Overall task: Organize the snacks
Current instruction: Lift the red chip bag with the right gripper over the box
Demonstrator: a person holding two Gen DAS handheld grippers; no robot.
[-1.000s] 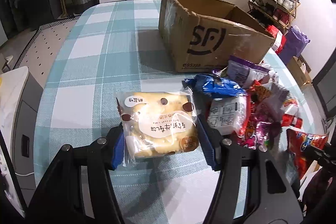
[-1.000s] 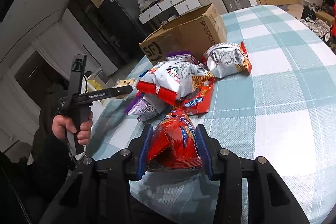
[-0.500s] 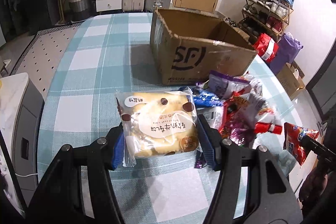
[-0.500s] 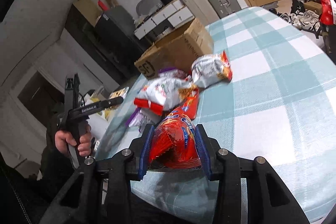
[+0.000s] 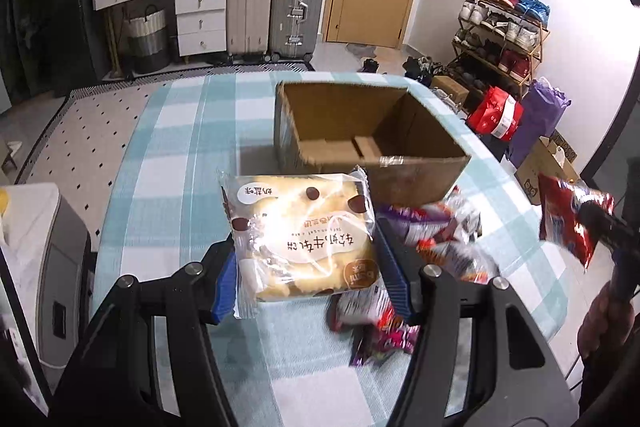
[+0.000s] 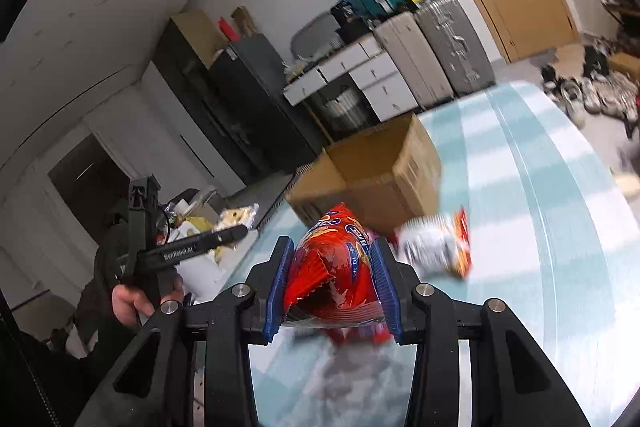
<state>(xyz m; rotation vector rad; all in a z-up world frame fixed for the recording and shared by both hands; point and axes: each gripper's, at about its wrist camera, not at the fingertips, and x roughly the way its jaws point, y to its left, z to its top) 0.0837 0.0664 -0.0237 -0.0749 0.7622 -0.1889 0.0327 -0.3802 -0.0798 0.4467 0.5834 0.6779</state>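
My left gripper (image 5: pixel 308 259) is shut on a clear-wrapped yellow cake packet (image 5: pixel 300 235) and holds it above the table, just short of the open cardboard box (image 5: pixel 360 131). My right gripper (image 6: pixel 332 279) is shut on a red snack bag (image 6: pixel 336 267), lifted above the table; that bag also shows at the right of the left wrist view (image 5: pixel 568 219). The box also shows beyond it in the right wrist view (image 6: pixel 380 175). A pile of snack packets (image 5: pixel 432 239) lies on the checked tablecloth (image 5: pixel 172 155) in front of the box.
A white and orange packet (image 6: pixel 436 247) lies near the box. A white appliance (image 5: pixel 36 247) stands left of the table. Suitcases (image 5: pixel 272 7) and drawers (image 5: pixel 196 15) stand behind, a shoe rack (image 5: pixel 500 35) and bags (image 5: pixel 520 115) at the right.
Both grippers have risen with their packets. The left view now looks down into the open box, which has come nearer. The red bag hangs higher above the table.
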